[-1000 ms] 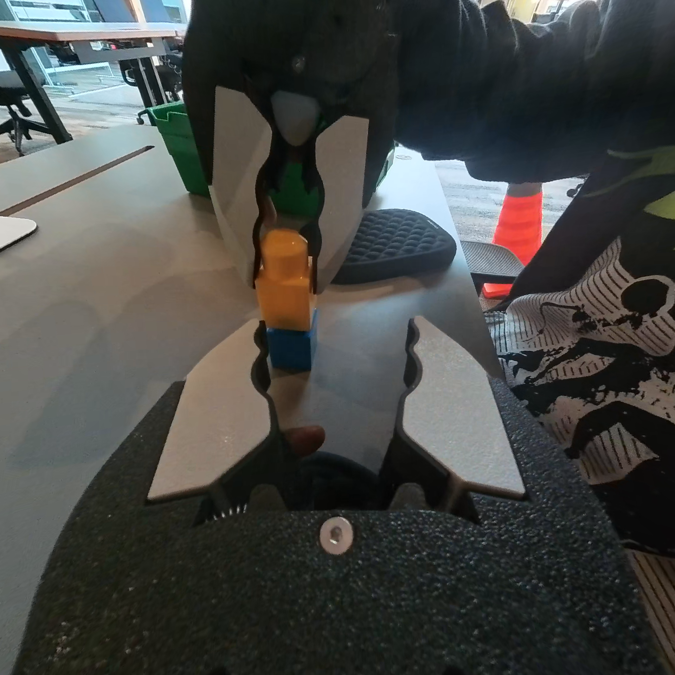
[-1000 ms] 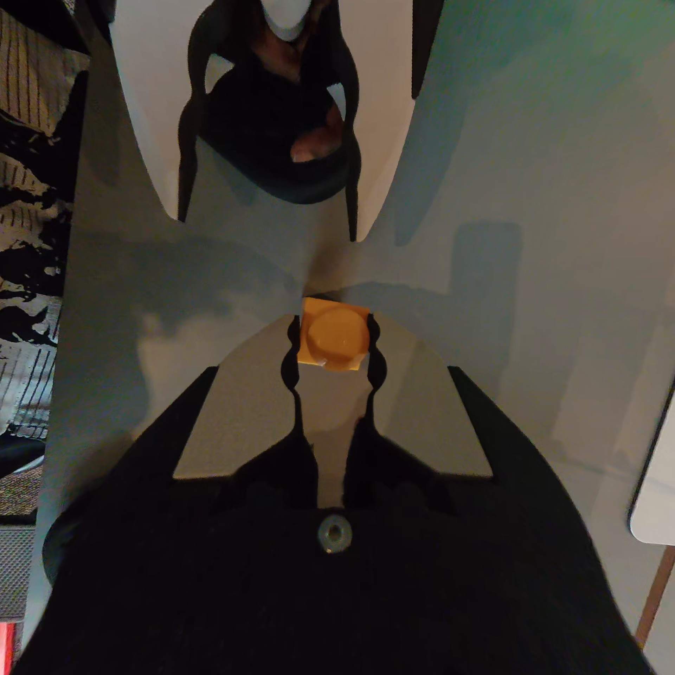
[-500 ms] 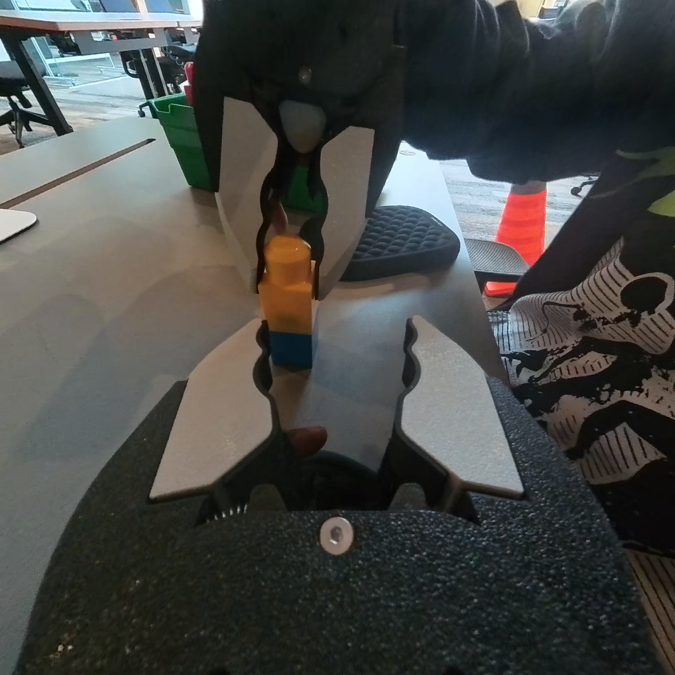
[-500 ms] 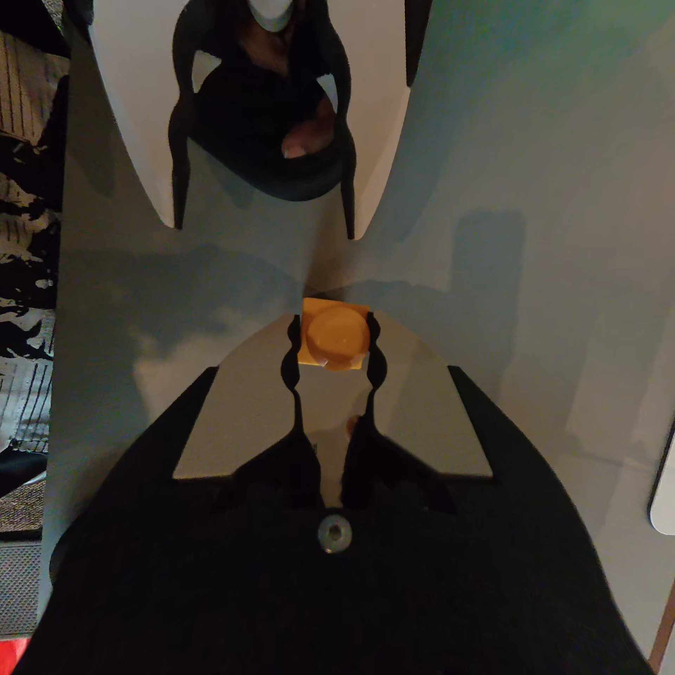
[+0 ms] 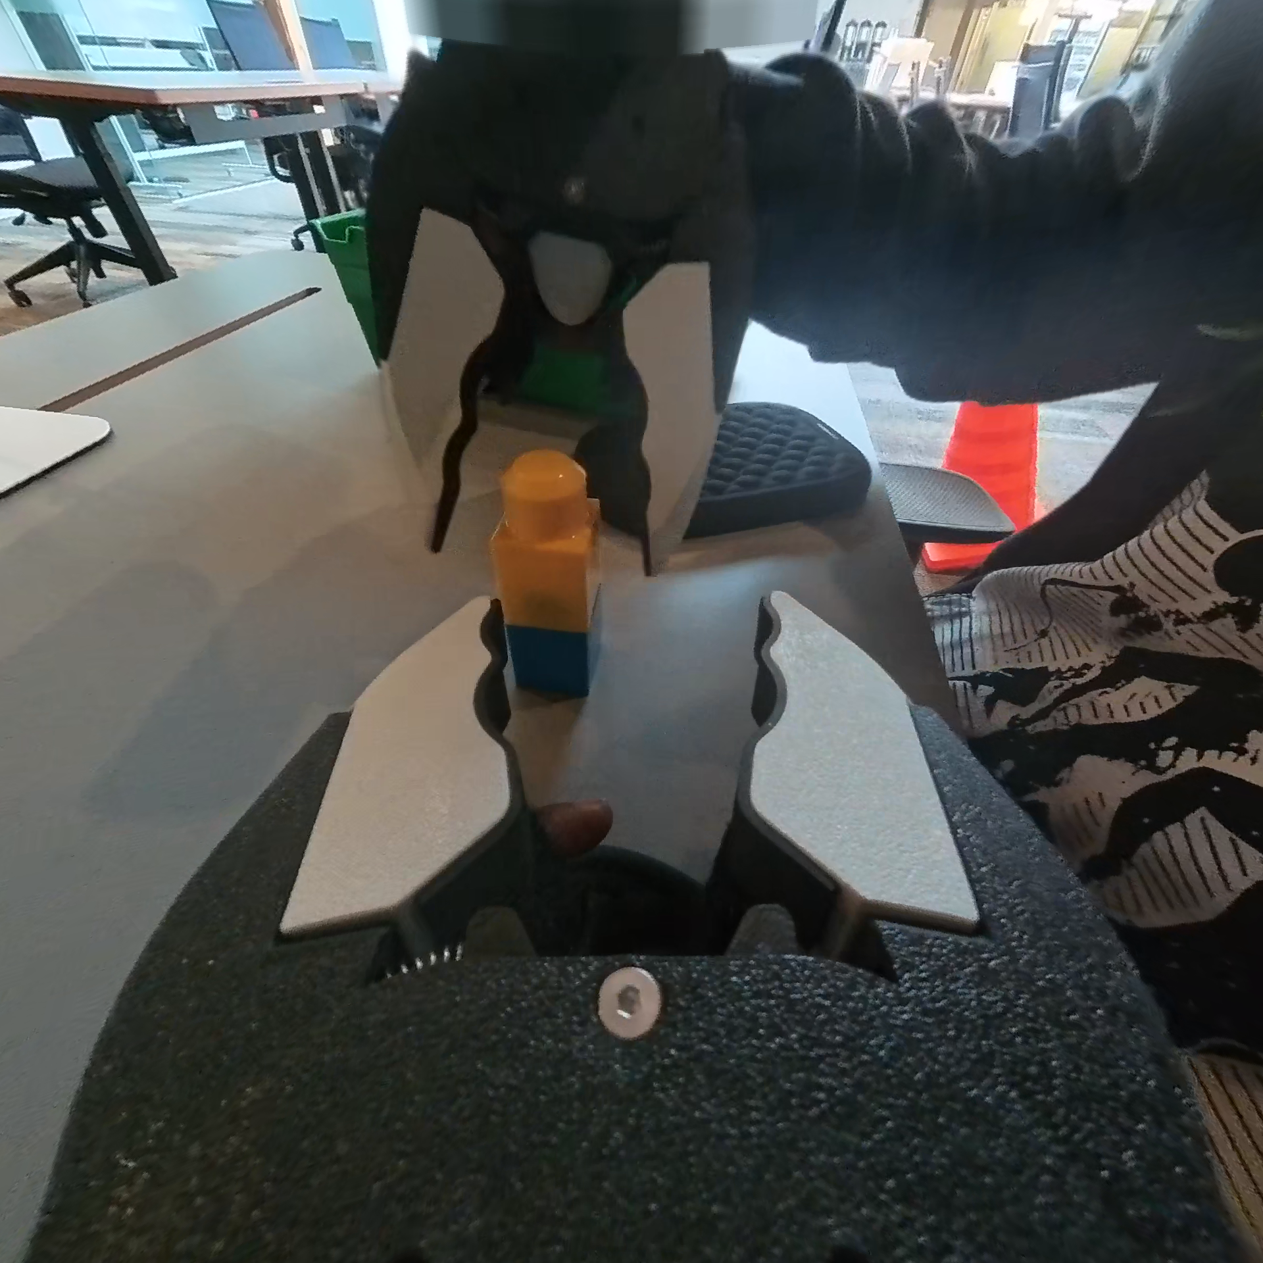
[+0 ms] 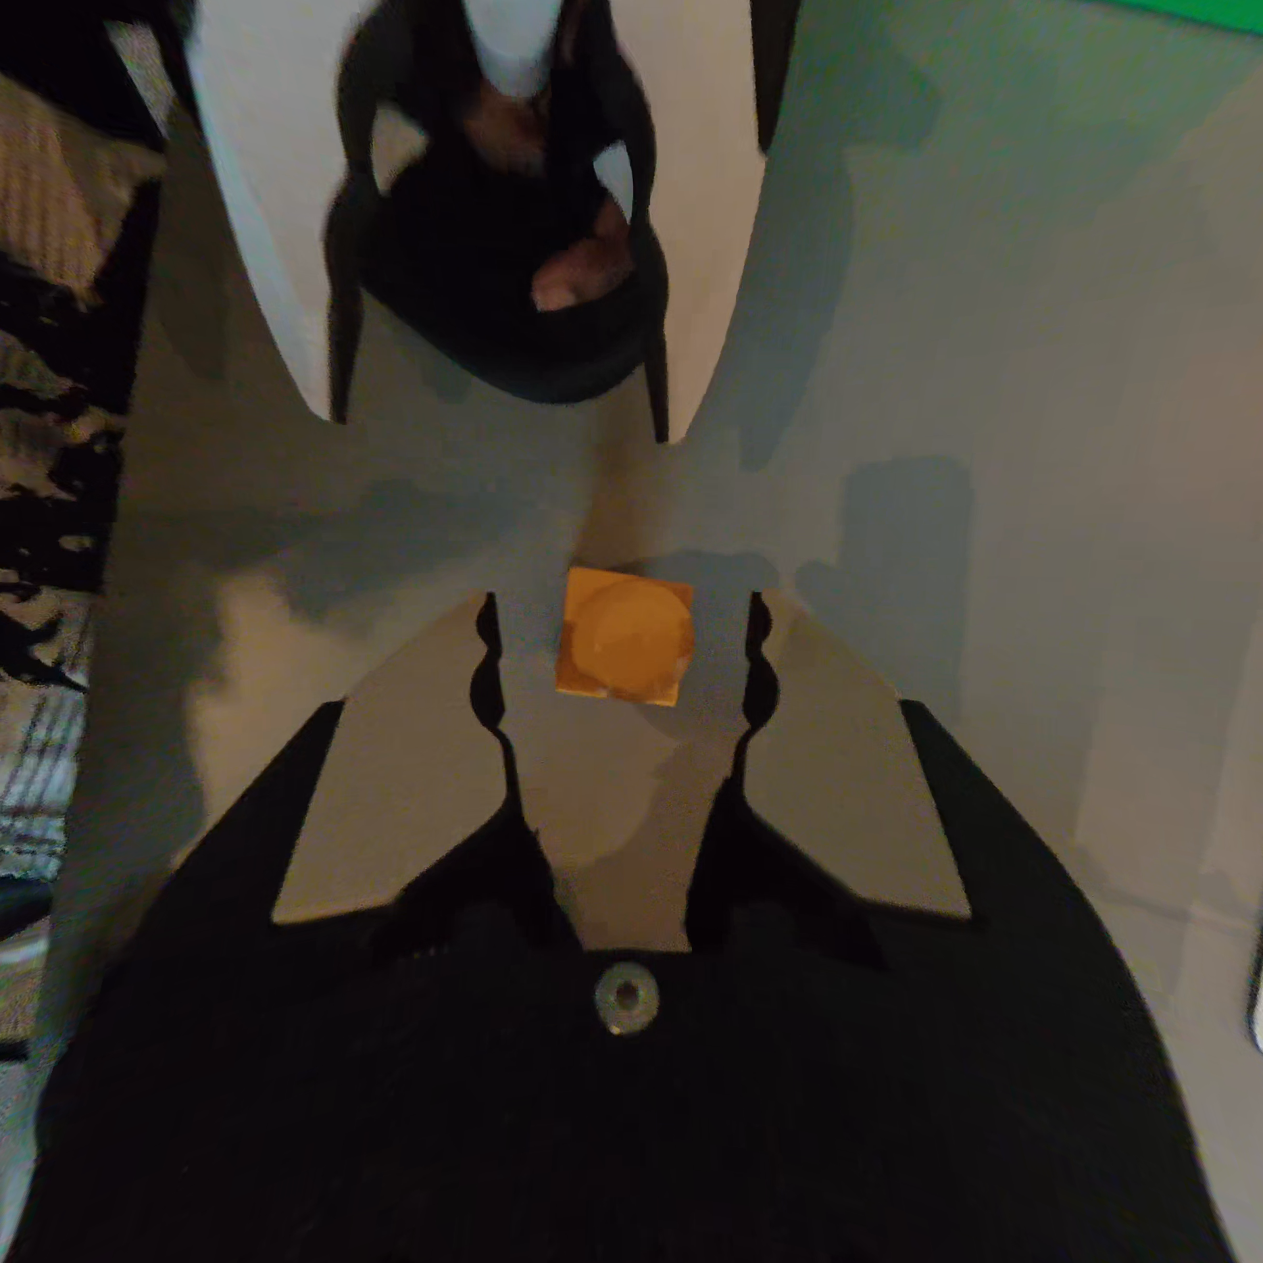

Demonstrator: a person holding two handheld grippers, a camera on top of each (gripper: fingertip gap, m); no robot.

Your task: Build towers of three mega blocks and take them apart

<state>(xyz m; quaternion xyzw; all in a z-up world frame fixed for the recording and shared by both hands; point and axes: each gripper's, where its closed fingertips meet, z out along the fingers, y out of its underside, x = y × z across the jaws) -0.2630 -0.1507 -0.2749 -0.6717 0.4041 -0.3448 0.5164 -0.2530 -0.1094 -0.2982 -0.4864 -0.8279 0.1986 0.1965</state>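
An orange block [image 5: 545, 547] stands on a blue block [image 5: 552, 657] as a two-block stack on the grey table [image 5: 205, 615]. My left gripper [image 5: 629, 608] is open and low, with the stack just inside its left finger. My right gripper [image 5: 543, 540] hangs above and behind the stack, pointing down, open and empty. In the right wrist view the orange block [image 6: 625, 639] shows from above between the open fingers of my right gripper [image 6: 623, 601], touching neither. The left gripper [image 6: 499, 424] shows at the top of that view.
A green bin [image 5: 348, 273] stands at the back of the table. A black textured pad [image 5: 772, 465] lies behind the stack to the right. An orange cone [image 5: 991, 471] stands on the floor off the right edge. A person's patterned shirt [image 5: 1093, 717] is at the right. About 5 centimetres separates my left fingertips from my right.
My right gripper has opened, let go of the orange block and lifted a little. The orange block stays pressed on the blue one. The left gripper has held still and open.
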